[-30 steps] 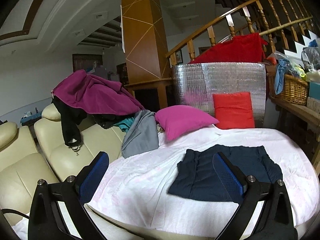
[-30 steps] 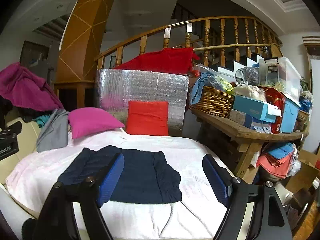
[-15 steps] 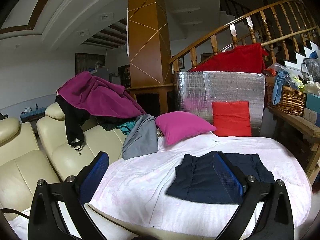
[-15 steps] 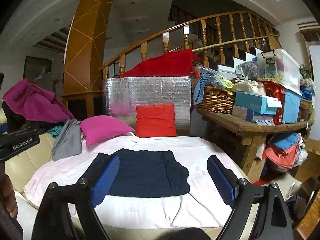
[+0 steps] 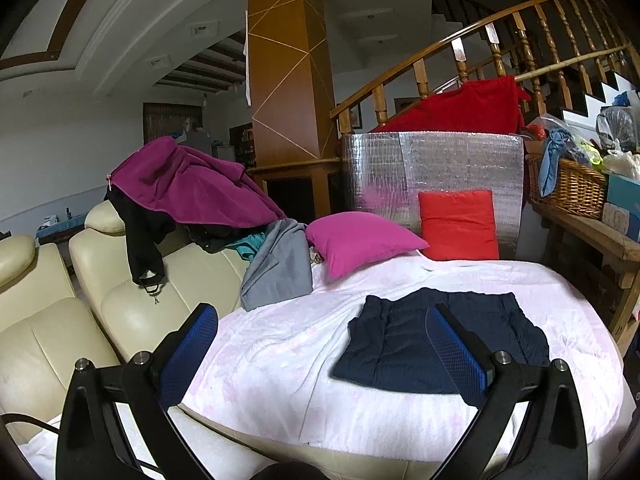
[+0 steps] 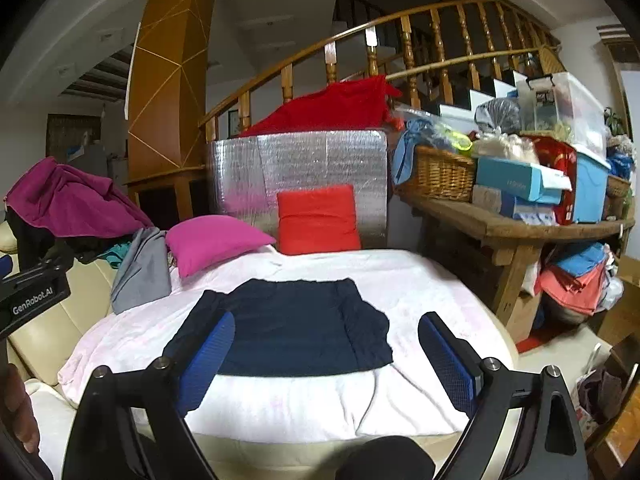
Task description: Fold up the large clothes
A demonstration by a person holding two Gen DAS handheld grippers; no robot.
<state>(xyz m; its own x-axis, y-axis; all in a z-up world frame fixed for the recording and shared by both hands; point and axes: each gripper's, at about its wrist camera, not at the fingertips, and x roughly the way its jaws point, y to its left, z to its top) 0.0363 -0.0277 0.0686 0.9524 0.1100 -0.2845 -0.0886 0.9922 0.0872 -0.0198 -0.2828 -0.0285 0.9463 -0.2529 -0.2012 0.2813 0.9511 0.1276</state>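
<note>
A dark navy garment (image 5: 384, 344) (image 6: 288, 320) lies folded into a flat rectangle on the white-pink blanket (image 5: 272, 360) (image 6: 400, 280). My left gripper (image 5: 320, 312) is held in front of the blanket, open, its blue pads wide apart and nothing between them. My right gripper (image 6: 327, 320) hangs before the blanket's near edge, also open and empty, with the garment beyond its fingers. The right wrist view catches the left gripper's body (image 6: 32, 296) at the left edge, with part of a hand (image 6: 16, 412) below it.
A cream sofa (image 5: 132, 312) on the left carries a purple garment (image 5: 188, 188), a black one and a grey one (image 5: 280, 268). A pink cushion (image 6: 212, 240), a red cushion (image 6: 316, 220) and a silver panel (image 6: 300, 160) stand behind. A cluttered wooden bench (image 6: 500, 228) runs along the right.
Both views have drawn back a little from the blanket, so the navy garment looks smaller. The right gripper's jaws have spread wider. The garment itself has not moved.
</note>
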